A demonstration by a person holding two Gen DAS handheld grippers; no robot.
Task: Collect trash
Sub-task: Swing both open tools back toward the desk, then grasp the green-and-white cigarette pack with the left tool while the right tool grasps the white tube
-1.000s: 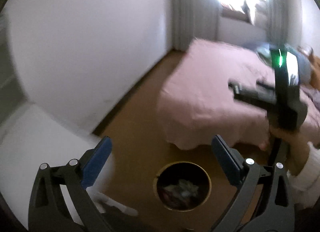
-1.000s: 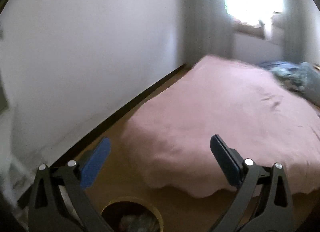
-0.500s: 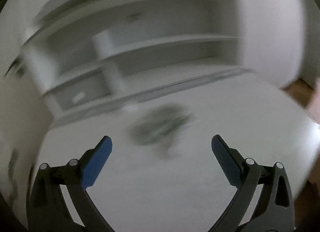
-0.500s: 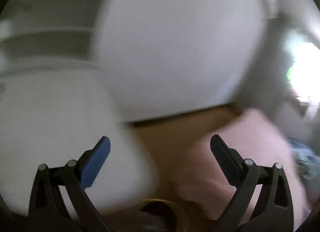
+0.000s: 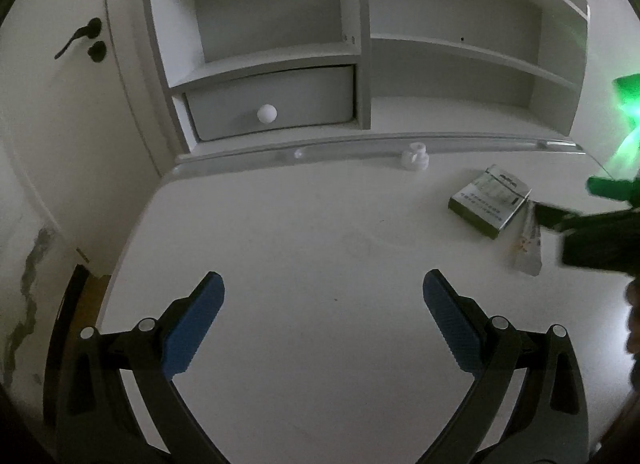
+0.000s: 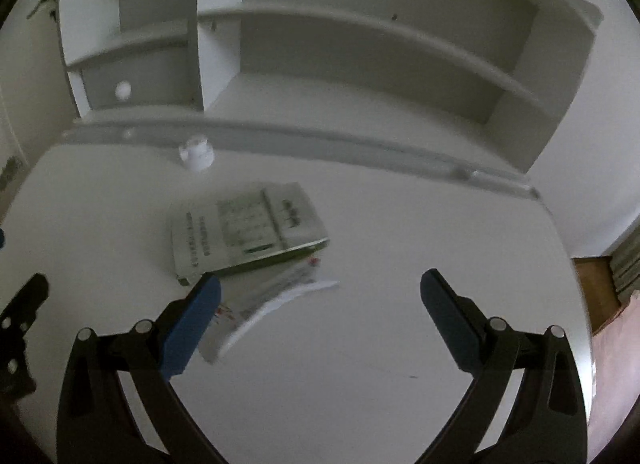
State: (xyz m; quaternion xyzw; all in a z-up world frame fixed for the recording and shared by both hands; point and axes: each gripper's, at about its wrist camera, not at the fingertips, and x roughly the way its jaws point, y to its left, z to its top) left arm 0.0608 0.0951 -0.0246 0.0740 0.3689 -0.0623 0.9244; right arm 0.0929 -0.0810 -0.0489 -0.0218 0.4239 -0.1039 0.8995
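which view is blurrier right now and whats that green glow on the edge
Right wrist view: motion-smeared, print on the green box and wrapper unreadable. Left wrist view: sharp, dim; the glow floods its right edge, source unclear. Both bend the shelves.

Dim and grey throughout, with strong fisheye bending and dark corners. Green glare (image 5: 628, 104) at the left view's right edge. Right view softly smeared, probably motion blur; box lettering (image 6: 248, 228) unreadable.

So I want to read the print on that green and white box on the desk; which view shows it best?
The right wrist view: the box sits large and near centre, though slightly blurred. The left wrist view shows it small, near the right edge.
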